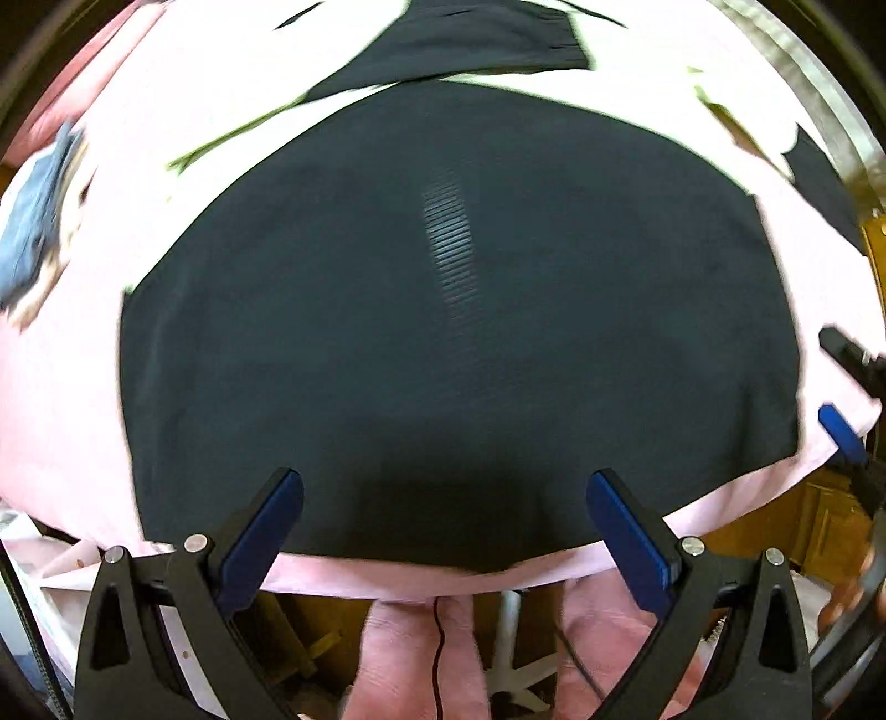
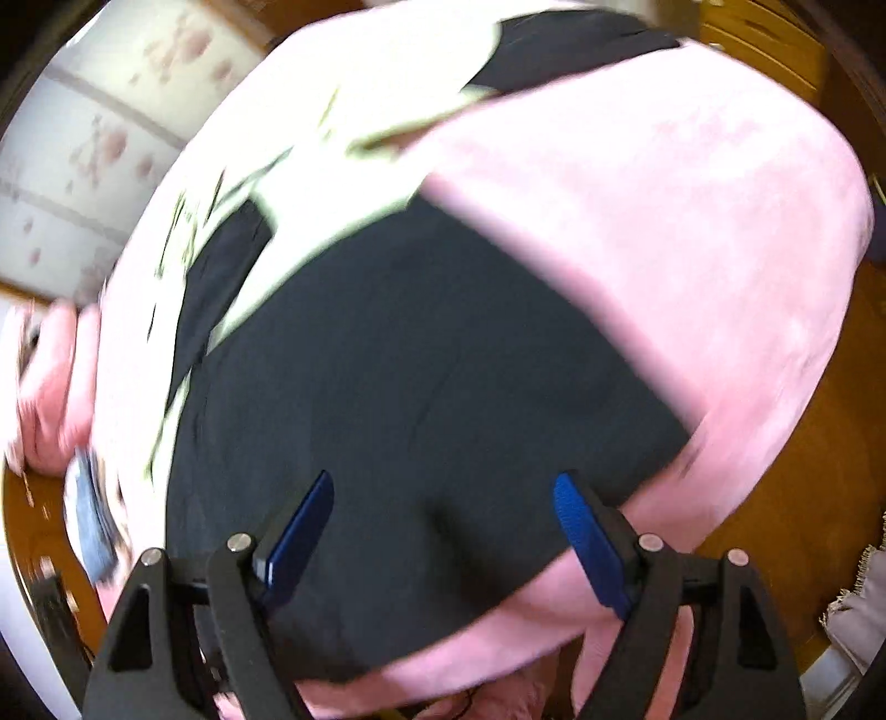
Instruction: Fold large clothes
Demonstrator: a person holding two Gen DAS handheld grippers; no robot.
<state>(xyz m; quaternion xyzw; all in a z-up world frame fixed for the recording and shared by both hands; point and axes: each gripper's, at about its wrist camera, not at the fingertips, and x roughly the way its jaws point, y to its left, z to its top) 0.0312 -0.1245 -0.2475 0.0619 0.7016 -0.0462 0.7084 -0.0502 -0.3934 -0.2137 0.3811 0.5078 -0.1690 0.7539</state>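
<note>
A large black garment (image 1: 443, 332) lies spread flat on a pink-covered table (image 1: 61, 399), with a pale ribbed patch near its middle. My left gripper (image 1: 443, 493) hangs above the garment's near hem, pointing down, its blue-padded jaws wide apart with nothing between them. In the right wrist view the same black garment (image 2: 421, 399) fills the centre, blurred. My right gripper (image 2: 443, 498) is open over its near edge, holding nothing. The right gripper's fingers (image 1: 841, 426) also show at the right edge of the left wrist view, beside the garment's right side.
A second black piece (image 1: 470, 44) lies at the far side of the table. A folded blue denim item (image 1: 33, 232) sits at the far left edge. Pink-clad legs (image 1: 410, 653) stand below the near table edge. Wooden floor (image 2: 803, 471) lies to the right of the table.
</note>
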